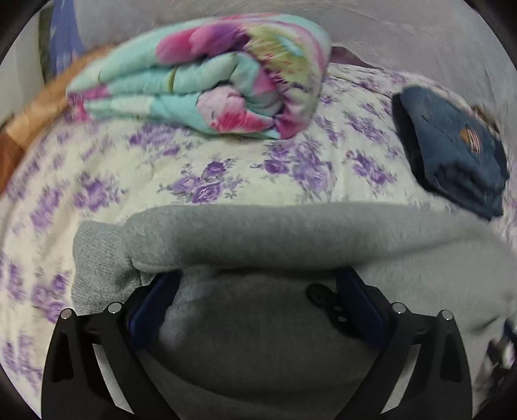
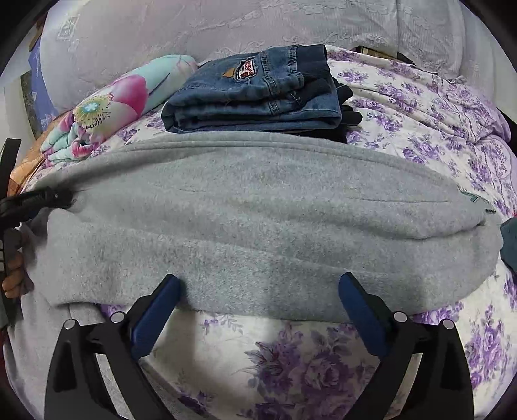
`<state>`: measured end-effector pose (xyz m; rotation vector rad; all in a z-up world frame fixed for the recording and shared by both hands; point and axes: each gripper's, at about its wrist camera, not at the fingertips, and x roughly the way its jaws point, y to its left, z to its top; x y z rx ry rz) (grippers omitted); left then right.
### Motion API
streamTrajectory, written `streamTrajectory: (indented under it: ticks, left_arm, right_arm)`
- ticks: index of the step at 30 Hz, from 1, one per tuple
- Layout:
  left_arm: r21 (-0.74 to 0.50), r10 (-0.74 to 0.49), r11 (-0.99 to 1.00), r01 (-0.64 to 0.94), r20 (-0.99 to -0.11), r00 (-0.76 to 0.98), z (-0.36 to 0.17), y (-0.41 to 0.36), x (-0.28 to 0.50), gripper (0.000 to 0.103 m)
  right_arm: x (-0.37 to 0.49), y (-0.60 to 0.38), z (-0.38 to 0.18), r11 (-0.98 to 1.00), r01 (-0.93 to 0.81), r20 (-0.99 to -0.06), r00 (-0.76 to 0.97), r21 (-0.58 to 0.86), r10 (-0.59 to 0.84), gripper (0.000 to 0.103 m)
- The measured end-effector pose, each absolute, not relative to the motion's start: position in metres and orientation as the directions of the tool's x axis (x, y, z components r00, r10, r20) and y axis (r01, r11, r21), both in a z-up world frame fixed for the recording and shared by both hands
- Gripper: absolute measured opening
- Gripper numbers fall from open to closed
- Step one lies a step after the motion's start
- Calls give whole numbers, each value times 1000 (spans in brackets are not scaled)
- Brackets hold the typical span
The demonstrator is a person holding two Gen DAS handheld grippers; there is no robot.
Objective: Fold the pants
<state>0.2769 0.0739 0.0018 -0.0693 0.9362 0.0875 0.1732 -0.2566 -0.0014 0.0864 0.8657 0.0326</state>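
Observation:
Grey fleece pants (image 2: 258, 219) lie folded across a bed with a purple-flowered cover. In the right wrist view my right gripper (image 2: 260, 284) is open, its blue pads (image 2: 155, 310) at the near edge of the folded pants, with nothing between them. In the left wrist view my left gripper (image 1: 258, 284) stands with its jaws wide apart and its fingertips hidden under a raised fold of the grey pants (image 1: 290, 232); grey cloth fills the gap between the fingers (image 1: 152, 307). The left gripper also shows at the left edge of the right wrist view (image 2: 38, 197), at the pants' left end.
A folded pair of blue jeans (image 2: 258, 90) lies behind the grey pants on dark clothes, also seen in the left wrist view (image 1: 452, 148). A rolled flowered quilt (image 1: 210, 80) lies at the back left. A pale headboard (image 2: 226, 26) runs behind the flowered bed cover (image 2: 290, 355).

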Motion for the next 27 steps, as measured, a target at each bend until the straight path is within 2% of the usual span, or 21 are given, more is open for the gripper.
streamTrajectory:
  ticks: [3,5,7,9,10,12,13,16,20,24,27]
  left_arm:
    - [-85,-3,993,-86,-727,686,26,76,244,97]
    - [-142,-52,988,-58,-671,740,41,77,219,98]
    - [-172,-69,983,-57,-646,760,44,72,205,98]
    - [-170,-58,983,-76,-670,740,36,64,203,98]
    - [-153,-47,985,-86,-704,709,25,57,207,98]
    - [-74,10,992,-99,-752,659,5,44,216,98]
    - [14,77,995,-101,-752,654,-2,34,218,98]
    - [193,184,979,-67,-686,704,1,4,208,98]
    - [268,164,963,-14,-547,821,19,-20,178,98]
    - [314,113,948,45,-467,877,27,-45,153,98]
    - [323,96,944,63,-452,887,28,-55,148,98]
  right_arm:
    - [149,-270,20,989,47,-637,769,141,55,99]
    - [140,-270,27,987,39,-586,808,157,62,99]
    - [148,-262,21,993,23,-621,782,118,56,99]
    - [166,-256,7,996,24,-712,701,80,40,99]
    - [178,-255,-5,997,27,-776,629,72,39,99]
    - [182,-254,-6,998,20,-788,615,59,34,100]
    - [181,-252,-5,999,20,-785,619,48,25,100]
    - [176,-251,-3,999,19,-771,637,42,20,100]
    - [156,-263,13,994,40,-680,732,105,43,100]
    - [136,-271,29,987,51,-562,826,151,43,100]
    - [153,-273,21,987,82,-633,773,141,26,100]
